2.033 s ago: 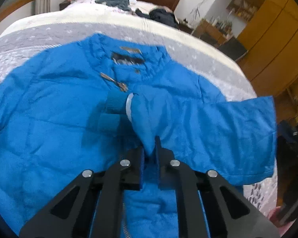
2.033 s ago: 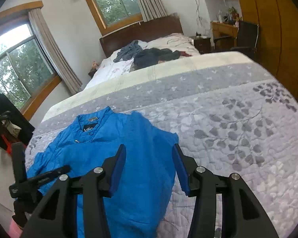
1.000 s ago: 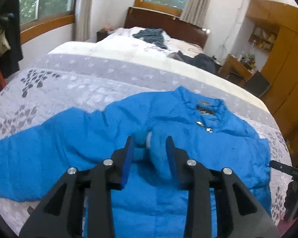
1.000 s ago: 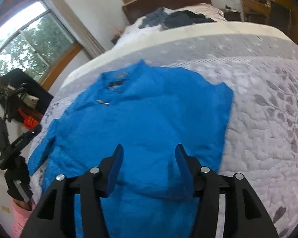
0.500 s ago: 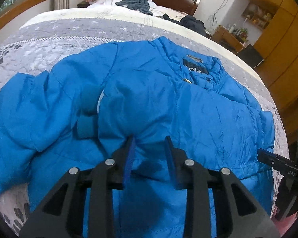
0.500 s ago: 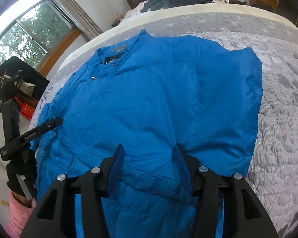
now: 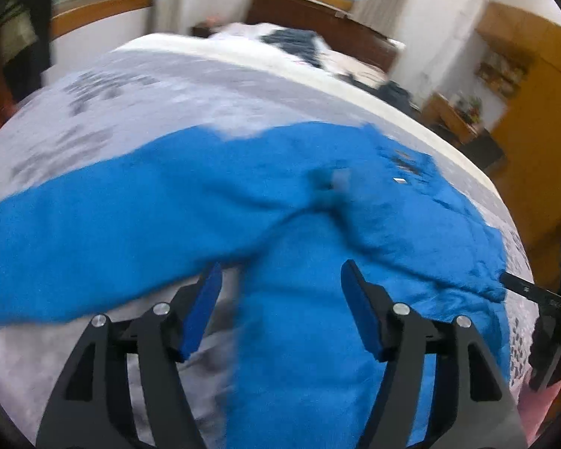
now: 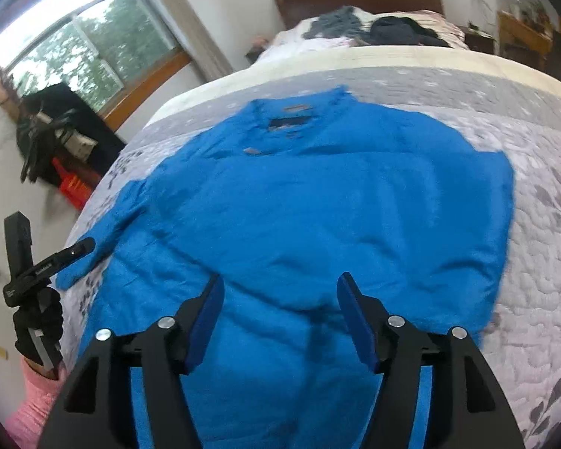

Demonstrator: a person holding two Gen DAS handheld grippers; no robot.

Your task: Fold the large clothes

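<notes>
bed (image 8: 542, 262): grey quilted cover carries everything; dark clothes are heaped at its far end by the headboard
jacket (image 8: 318, 224): blue, padded, spread front-up across the near half of the bed, collar toward the headboard, hem at the near edge
sleeve (image 7: 93, 232): one lies stretched toward the bed's left edge, not yet folded in; the side toward the right edge looks already turned in
left gripper (image 7: 280, 310): jaws wide apart, holding nothing, above the hem near the sleeve's underarm
right gripper (image 8: 280, 314): jaws wide apart, empty, over the lower body
risk: slick padded cloth may spring back open once released; a pinch that takes only the top layer would drag it askew, and the hem could slide off the near edge
</notes>
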